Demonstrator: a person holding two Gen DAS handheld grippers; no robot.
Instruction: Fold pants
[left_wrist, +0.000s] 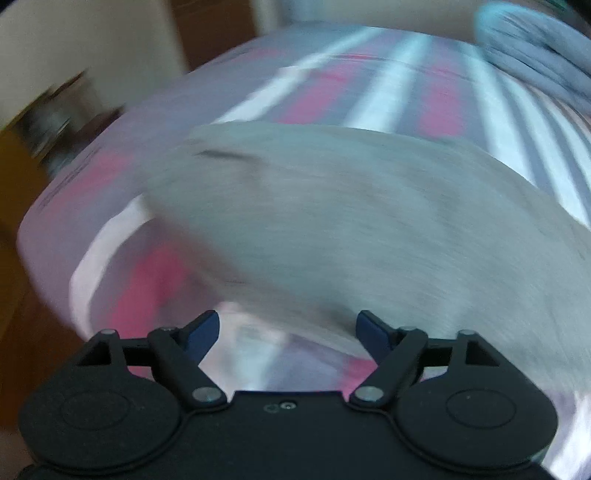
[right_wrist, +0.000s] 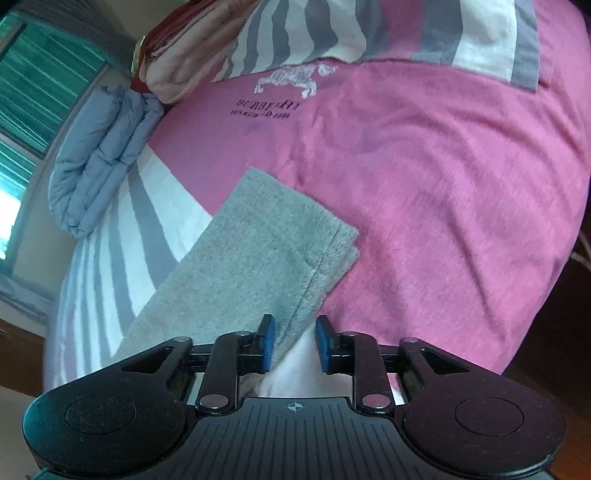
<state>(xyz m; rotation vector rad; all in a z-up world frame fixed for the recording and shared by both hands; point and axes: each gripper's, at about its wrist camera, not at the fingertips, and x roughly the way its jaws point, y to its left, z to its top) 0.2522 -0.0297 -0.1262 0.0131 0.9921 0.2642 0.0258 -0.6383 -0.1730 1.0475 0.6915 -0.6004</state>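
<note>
Grey pants (left_wrist: 332, 221) lie flat on a pink, grey and white striped bedspread (left_wrist: 388, 99); the left wrist view is motion-blurred. My left gripper (left_wrist: 288, 332) is open wide and empty, just short of the pants' near edge. In the right wrist view the leg ends of the pants (right_wrist: 266, 251) lie stacked, hems pointing up-right on the pink bedspread (right_wrist: 443, 184). My right gripper (right_wrist: 293, 341) is open, its blue fingers (right_wrist: 266, 339) standing either side of the pants' near edge without gripping it.
A folded blue-grey quilt (right_wrist: 99, 155) lies at the bed's left side, also in the left wrist view (left_wrist: 535, 51). A folded pink and red blanket (right_wrist: 177, 55) sits behind it. A window with green slats (right_wrist: 33, 92) is at far left. Brown floor (left_wrist: 22, 332) borders the bed.
</note>
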